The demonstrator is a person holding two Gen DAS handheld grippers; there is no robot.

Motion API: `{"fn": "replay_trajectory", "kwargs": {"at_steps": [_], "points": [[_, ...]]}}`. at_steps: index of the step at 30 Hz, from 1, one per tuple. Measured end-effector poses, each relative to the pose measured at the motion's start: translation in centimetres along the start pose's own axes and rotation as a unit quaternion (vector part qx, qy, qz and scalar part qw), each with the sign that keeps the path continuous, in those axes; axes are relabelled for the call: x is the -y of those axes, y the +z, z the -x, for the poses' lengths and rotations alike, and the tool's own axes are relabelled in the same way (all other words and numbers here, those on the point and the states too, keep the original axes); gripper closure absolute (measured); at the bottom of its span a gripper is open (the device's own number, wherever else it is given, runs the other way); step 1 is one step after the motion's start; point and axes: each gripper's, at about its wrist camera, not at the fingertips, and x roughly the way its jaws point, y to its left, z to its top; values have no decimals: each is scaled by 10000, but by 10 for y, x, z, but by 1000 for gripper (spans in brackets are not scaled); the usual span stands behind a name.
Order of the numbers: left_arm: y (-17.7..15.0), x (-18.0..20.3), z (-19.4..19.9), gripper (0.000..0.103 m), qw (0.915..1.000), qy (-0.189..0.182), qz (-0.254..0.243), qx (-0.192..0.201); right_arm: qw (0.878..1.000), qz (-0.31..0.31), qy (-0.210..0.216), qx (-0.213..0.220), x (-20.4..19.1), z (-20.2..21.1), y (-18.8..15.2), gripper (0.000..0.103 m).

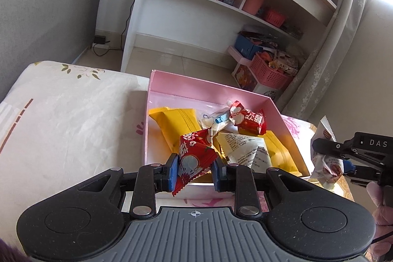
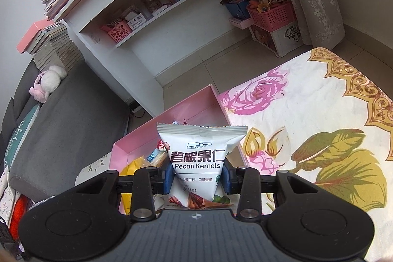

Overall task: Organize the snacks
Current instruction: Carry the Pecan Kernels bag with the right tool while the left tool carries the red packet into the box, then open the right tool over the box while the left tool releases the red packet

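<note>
My left gripper (image 1: 195, 170) is shut on a red snack packet (image 1: 194, 154), held just over the near wall of the pink box (image 1: 211, 90). Inside the box lie yellow packets (image 1: 176, 122), another red packet (image 1: 249, 119), a white packet with print (image 1: 245, 149) and a small clear-wrapped one (image 1: 216, 120). My right gripper (image 2: 197, 179) is shut on a white pecan kernels bag (image 2: 200, 151), upright between the blue pads. The same gripper (image 1: 343, 158) shows at the right edge of the left wrist view, beside the box's right wall. The pink box (image 2: 196, 109) sits behind the bag.
The box rests on a floral cloth (image 2: 307, 114) over a low surface. A white shelf unit (image 1: 196, 4) with pink baskets stands beyond it on a tiled floor. A grey sofa (image 1: 44, 4) is to the left, a lace curtain (image 1: 339, 41) to the right.
</note>
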Motion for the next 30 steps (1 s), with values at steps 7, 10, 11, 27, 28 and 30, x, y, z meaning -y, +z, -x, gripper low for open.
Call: {"fn": "replay_trajectory", "kwargs": {"at_steps": [7, 10, 11, 27, 28, 30], "points": [[-1, 5, -13, 78, 9995, 292, -43, 95, 9995, -305, -28, 123, 6, -19, -1, 72], [-1, 6, -17, 78, 9993, 337, -22, 150, 9991, -381, -48, 169, 5, -26, -2, 72], [-1, 6, -18, 78, 9993, 347, -15, 166, 9990, -402, -55, 180, 5, -28, -2, 72], [-3, 10, -23, 70, 9992, 382, 35, 113, 9977, -548, 91, 390, -6, -37, -5, 52], [-3, 11, -24, 67, 9991, 404, -27, 90, 9978, -508, 93, 425, -6, -35, -4, 50], [-3, 13, -24, 57, 9990, 442, -103, 51, 9977, -480, 64, 473, -6, -32, -3, 37]]}}
